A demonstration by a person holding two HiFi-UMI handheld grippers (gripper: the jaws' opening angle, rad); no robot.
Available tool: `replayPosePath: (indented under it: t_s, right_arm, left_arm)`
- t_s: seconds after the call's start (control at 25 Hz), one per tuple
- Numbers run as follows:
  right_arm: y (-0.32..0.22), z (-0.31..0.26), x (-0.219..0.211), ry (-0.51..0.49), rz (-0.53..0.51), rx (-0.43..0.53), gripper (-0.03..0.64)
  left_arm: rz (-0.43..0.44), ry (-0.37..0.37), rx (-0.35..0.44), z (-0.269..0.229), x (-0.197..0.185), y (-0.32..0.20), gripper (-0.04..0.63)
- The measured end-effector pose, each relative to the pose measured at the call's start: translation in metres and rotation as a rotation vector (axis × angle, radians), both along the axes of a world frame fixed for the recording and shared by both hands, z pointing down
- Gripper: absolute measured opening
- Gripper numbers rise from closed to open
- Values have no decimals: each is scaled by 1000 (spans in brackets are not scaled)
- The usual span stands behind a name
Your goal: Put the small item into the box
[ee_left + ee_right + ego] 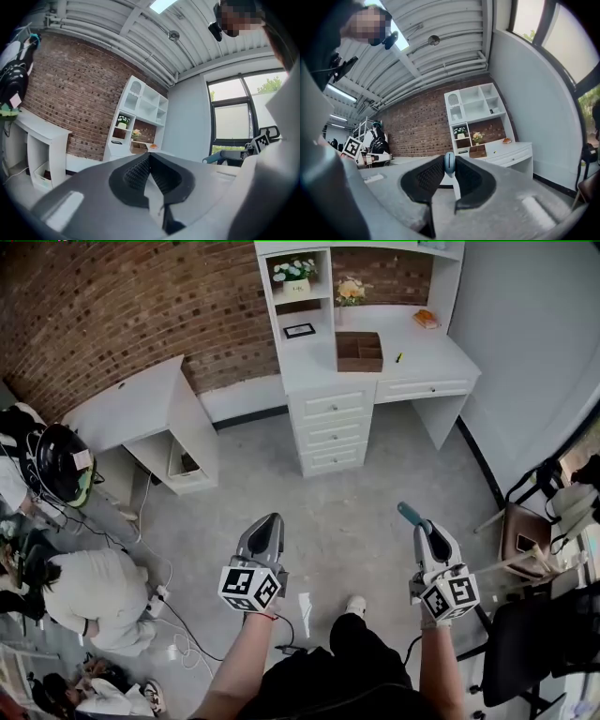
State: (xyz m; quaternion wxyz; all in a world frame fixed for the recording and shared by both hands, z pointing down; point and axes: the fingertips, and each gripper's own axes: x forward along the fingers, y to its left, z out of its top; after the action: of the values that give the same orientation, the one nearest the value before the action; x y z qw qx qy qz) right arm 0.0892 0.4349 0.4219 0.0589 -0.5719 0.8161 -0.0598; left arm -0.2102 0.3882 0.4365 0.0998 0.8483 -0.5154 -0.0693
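The right claw (419, 524) is pinched shut on the small item (449, 163), a teal piece that pokes out past the tips. Seen edge-on between the pads it looks thin, hard and light, probably smooth too, so I'd guess it could slip or swivel. Gripping across its flat faces, as the claw does here, seems the safest hold. The left claw (272, 521) is closed with nothing in it. The brown box (359, 352) sits open on the white surface (422, 354) across the room, well apart from both claws.
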Motion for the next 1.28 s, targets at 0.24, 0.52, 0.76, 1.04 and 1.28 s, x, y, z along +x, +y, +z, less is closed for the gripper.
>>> replayPosePath:
  t_s: [0.24,0.52,0.76,1.04,1.28]
  right_arm:
    - [-55,5,30,-19,-48,-18,69]
    - [-103,2,65,-26,-86,-14,69]
    - [-123,12,83,-50,-93,-29,69]
    - [-146,19,95,-71,-80,-32,69]
    - [-185,21,99,-76,-66,-38,69]
  left_arm:
    - [-33,-1,-13,1,31,-46,2]
    - [-65,10,-9,-2,67,-88,3]
    - [-64,1,-19,1,90,-105,2]
    - [-59,-8,-26,6,100,-131,2]
    - [-25,-1,-22,8,113,-175,3]
